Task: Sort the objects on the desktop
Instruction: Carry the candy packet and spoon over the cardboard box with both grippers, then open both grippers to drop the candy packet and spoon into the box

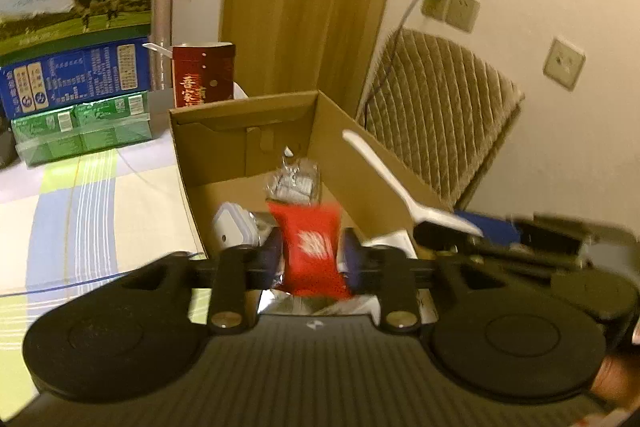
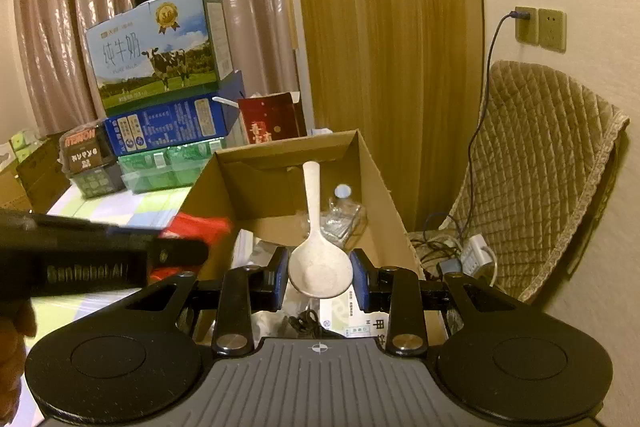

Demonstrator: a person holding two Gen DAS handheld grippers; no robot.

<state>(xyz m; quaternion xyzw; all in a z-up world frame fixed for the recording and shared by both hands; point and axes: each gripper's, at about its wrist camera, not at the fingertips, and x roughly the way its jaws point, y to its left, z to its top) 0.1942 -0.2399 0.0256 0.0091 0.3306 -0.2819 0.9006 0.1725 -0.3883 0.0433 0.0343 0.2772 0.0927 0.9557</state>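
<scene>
Two grippers are over the open cardboard box [image 2: 376, 187], each with something clamped. Left gripper [image 1: 312, 255]: fingers closed against the sides of a red packet [image 1: 316, 251], which sits upright between the blue pads, its lower silver edge showing below them. The packet is above the near part of the box interior. Right gripper [image 2: 320, 269]: fingers closed on the bowl of a white rice spoon [image 2: 318, 263]; the handle points away from the camera toward the far wall of the box. In the left wrist view the same spoon [image 1: 384, 175] slants up over the right box wall [image 1: 360, 155].

Inside the box: a crinkled clear plastic bag [image 1: 294, 183] near the far right corner, a white adapter-like block [image 1: 232, 227] on the left floor, and some printed paper [image 2: 360, 319] at the near end. The box stands on a striped tablecloth [image 1: 80, 211]. Stacked milk cartons [image 2: 160, 55] and a dark red carton [image 2: 268, 119] stand beyond it to the far left; a quilted chair cover [image 2: 536, 163] is on the right.
</scene>
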